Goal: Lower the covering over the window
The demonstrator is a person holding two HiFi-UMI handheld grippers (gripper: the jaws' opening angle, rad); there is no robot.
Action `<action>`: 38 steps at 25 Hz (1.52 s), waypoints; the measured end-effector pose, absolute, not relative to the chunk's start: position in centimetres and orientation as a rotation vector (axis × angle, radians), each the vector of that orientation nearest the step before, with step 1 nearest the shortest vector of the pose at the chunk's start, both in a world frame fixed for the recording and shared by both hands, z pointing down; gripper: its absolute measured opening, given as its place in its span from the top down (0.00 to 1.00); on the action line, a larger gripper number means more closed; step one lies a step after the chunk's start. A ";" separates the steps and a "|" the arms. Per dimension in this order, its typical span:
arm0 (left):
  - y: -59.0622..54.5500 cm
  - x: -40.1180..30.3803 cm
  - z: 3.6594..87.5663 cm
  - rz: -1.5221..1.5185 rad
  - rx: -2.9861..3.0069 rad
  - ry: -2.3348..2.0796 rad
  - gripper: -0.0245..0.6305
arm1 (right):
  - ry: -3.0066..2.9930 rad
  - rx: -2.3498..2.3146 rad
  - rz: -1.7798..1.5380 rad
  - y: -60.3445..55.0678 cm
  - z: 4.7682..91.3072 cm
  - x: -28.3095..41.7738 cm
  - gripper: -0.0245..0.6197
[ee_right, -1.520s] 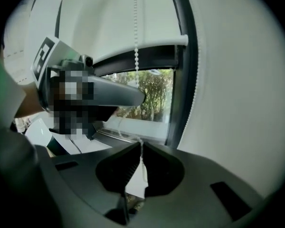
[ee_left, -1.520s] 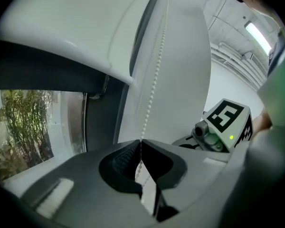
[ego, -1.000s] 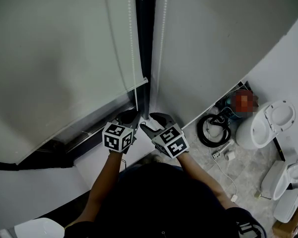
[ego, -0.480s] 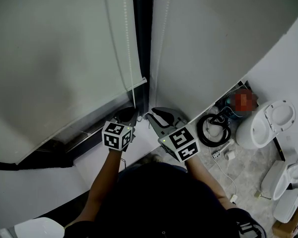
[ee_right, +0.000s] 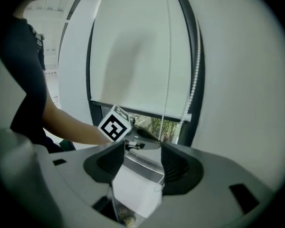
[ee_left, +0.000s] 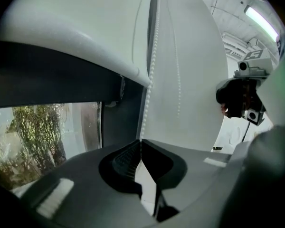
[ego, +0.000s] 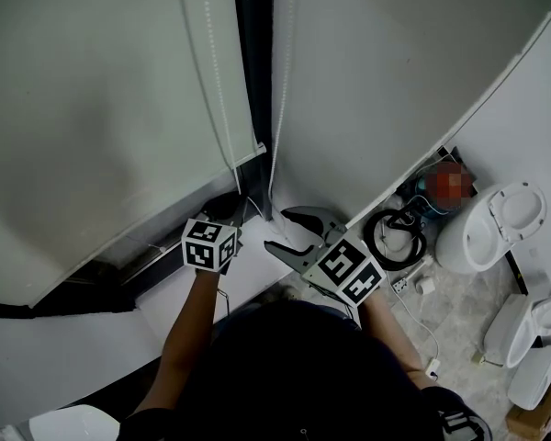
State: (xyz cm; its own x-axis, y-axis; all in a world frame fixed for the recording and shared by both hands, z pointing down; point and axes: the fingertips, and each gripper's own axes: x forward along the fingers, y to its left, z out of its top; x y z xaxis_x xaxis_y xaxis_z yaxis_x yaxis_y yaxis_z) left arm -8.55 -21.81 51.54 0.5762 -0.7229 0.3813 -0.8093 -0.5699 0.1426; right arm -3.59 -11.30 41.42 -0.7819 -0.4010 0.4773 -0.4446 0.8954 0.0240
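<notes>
The left roller blind [ego: 101,108] is hanging most of the way down its window. Its bottom rail [ee_right: 137,109] is stopping short of the sill, so a strip of glass [ee_left: 42,141] with greenery outside is showing beneath it. Judging from that gap, the lowering is well along but not finished. The neighbouring blind [ego: 386,81] to the right is covering its pane and is playing no part.

Between the two, beside the dark window frame [ego: 253,62], the bead chain [ee_left: 151,80] is dropping straight to the left gripper [ego: 234,211]. That gripper is sitting low, just beside the sill, with its jaws clenched together. They seem to be on the chain, since the beads are running right into the closed tips. It is probably holding the loop taut at the bottom of a pull.

The right gripper [ego: 275,229] is hovering just beside it. Its jaws have just been opening and are standing wide, with nothing pressed between them. It is likely being freed to reach higher up the chain for another downward stroke while the left one is guarding against slip.
</notes>
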 end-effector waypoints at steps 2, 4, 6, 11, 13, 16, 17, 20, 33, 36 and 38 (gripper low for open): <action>-21.8 -8.5 51.6 0.401 2.514 -1.265 0.94 | -2.618 0.710 0.070 -12.1 40.4 -3.5 0.62; -21.8 -8.4 51.7 0.391 2.521 -1.279 0.94 | -2.656 0.850 0.028 -13.2 39.3 -3.1 0.87; -21.6 -8.5 51.6 0.375 2.530 -1.302 0.93 | -2.677 0.962 0.040 -14.1 38.7 -2.7 0.93; -20.5 -9.5 51.0 0.383 2.529 -1.412 0.93 | -2.678 1.095 0.046 -15.2 38.2 -2.2 0.94; -19.8 -10.1 50.6 0.371 2.526 -1.439 0.93 | -2.675 1.126 0.032 -15.5 38.2 -2.2 0.94; -18.7 -10.9 48.5 0.314 2.538 -1.484 0.86 | -2.680 1.163 0.030 -15.8 38.0 -2.2 0.94; -18.3 -11.2 47.5 0.294 2.542 -1.502 0.85 | -2.683 1.173 0.031 -15.9 37.9 -2.2 0.94; -16.9 -11.5 43.9 0.209 2.568 -1.546 0.80 | -2.693 1.209 0.032 -16.1 37.4 -2.2 0.94; -13.8 -13.6 27.0 -0.092 2.627 -1.947 0.95 | -2.681 1.582 -0.252 -15.1 28.4 0.6 0.94; -13.9 -12.7 25.8 -0.105 2.643 -1.944 0.95 | -2.693 1.632 -0.294 -14.8 26.2 1.3 0.94; -13.9 -12.0 25.6 -0.097 2.661 -1.936 0.95 | -2.702 1.654 -0.292 -14.7 25.6 1.7 0.94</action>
